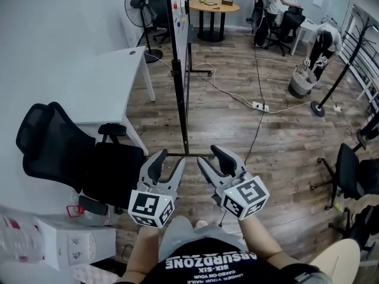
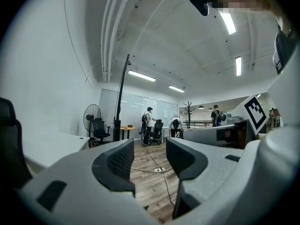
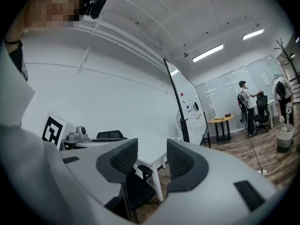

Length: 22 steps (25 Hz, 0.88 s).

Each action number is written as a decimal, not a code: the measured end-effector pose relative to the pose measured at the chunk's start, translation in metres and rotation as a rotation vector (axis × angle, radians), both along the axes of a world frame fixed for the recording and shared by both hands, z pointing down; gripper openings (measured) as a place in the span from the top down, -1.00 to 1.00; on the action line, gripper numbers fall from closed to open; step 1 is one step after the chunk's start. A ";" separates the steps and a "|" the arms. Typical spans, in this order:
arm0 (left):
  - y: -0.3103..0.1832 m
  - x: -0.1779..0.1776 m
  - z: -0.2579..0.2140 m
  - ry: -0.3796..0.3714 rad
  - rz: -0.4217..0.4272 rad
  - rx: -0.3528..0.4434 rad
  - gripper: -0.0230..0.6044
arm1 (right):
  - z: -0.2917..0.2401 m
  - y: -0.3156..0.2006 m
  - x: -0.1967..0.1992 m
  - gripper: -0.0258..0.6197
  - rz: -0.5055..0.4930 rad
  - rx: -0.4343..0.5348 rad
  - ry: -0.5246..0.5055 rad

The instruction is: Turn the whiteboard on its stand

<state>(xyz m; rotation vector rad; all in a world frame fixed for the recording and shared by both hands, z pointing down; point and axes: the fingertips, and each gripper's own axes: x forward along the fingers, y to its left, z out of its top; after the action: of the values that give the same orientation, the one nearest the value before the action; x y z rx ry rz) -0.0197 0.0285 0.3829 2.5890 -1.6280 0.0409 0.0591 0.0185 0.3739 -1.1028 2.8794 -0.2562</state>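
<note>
The whiteboard (image 1: 179,87) stands edge-on to me in the head view, a tall black-framed panel on a stand whose foot bar (image 1: 190,154) lies on the wood floor just beyond both grippers. My left gripper (image 1: 167,163) and right gripper (image 1: 211,158) hover side by side close before that foot, both open with nothing between their jaws. In the left gripper view the left gripper (image 2: 150,158) faces down the room and the whiteboard (image 2: 121,93) shows as a thin dark edge. The right gripper (image 3: 152,156) points toward the whiteboard (image 3: 190,109), whose white face carries magnets.
A black office chair (image 1: 71,158) and a white desk (image 1: 112,81) stand left of the board. A fan (image 1: 141,5) and a round table (image 1: 213,6) are behind it. A power strip (image 1: 259,106) with cables crosses the floor; a coat stand (image 1: 337,70) and another chair (image 1: 349,170) are at right.
</note>
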 end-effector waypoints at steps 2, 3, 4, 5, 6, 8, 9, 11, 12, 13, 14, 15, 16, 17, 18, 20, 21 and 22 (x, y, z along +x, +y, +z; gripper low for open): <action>-0.008 -0.006 0.001 0.013 -0.004 -0.008 0.26 | 0.000 -0.008 -0.002 0.38 -0.008 0.002 0.003; -0.013 -0.009 0.001 0.020 -0.007 -0.011 0.23 | 0.000 -0.012 -0.003 0.39 -0.014 0.002 0.004; -0.018 -0.011 0.001 0.027 -0.008 -0.013 0.19 | 0.000 -0.016 -0.004 0.39 -0.018 0.001 0.004; -0.023 -0.013 0.001 0.034 -0.009 -0.015 0.17 | 0.000 -0.021 -0.005 0.39 -0.021 -0.002 0.004; -0.029 -0.015 0.000 0.039 -0.008 -0.017 0.16 | 0.000 -0.026 -0.006 0.39 -0.022 -0.006 0.004; -0.043 -0.018 0.000 0.045 -0.001 -0.020 0.15 | 0.001 -0.039 -0.007 0.39 -0.019 -0.010 0.006; -0.052 -0.019 0.000 0.047 0.004 -0.024 0.14 | 0.002 -0.047 -0.007 0.39 -0.017 -0.012 0.008; -0.069 -0.022 0.002 0.047 0.015 -0.033 0.12 | 0.003 -0.063 -0.010 0.38 -0.013 -0.017 0.012; -0.078 -0.023 0.003 0.046 0.019 -0.036 0.12 | 0.004 -0.072 -0.012 0.38 -0.014 -0.019 0.015; -0.087 -0.026 0.002 0.046 0.020 -0.038 0.12 | 0.004 -0.080 -0.014 0.38 -0.016 -0.020 0.019; -0.096 -0.029 0.002 0.046 0.021 -0.038 0.11 | 0.003 -0.089 -0.017 0.37 -0.019 -0.021 0.024; -0.106 -0.032 0.000 0.047 0.020 -0.036 0.11 | 0.002 -0.097 -0.020 0.37 -0.022 -0.020 0.027; -0.115 -0.035 -0.001 0.049 0.020 -0.033 0.11 | 0.001 -0.106 -0.022 0.37 -0.023 -0.019 0.030; -0.124 -0.038 -0.003 0.051 0.019 -0.031 0.11 | 0.000 -0.114 -0.024 0.36 -0.022 -0.019 0.031; -0.133 -0.041 -0.004 0.052 0.020 -0.029 0.11 | -0.001 -0.123 -0.025 0.36 -0.020 -0.018 0.031; -0.150 -0.047 -0.005 0.049 0.020 -0.029 0.11 | -0.003 -0.140 -0.028 0.35 -0.015 -0.014 0.032; -0.159 -0.050 -0.006 0.048 0.020 -0.029 0.11 | -0.004 -0.148 -0.031 0.35 -0.013 -0.013 0.033; -0.167 -0.054 -0.006 0.048 0.019 -0.030 0.11 | -0.005 -0.156 -0.033 0.35 -0.011 -0.012 0.035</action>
<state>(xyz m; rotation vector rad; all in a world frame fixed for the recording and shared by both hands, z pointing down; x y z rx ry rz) -0.0740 -0.1381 0.3766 2.5628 -1.5749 0.0034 0.0259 -0.1374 0.3689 -1.1053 2.9192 -0.2576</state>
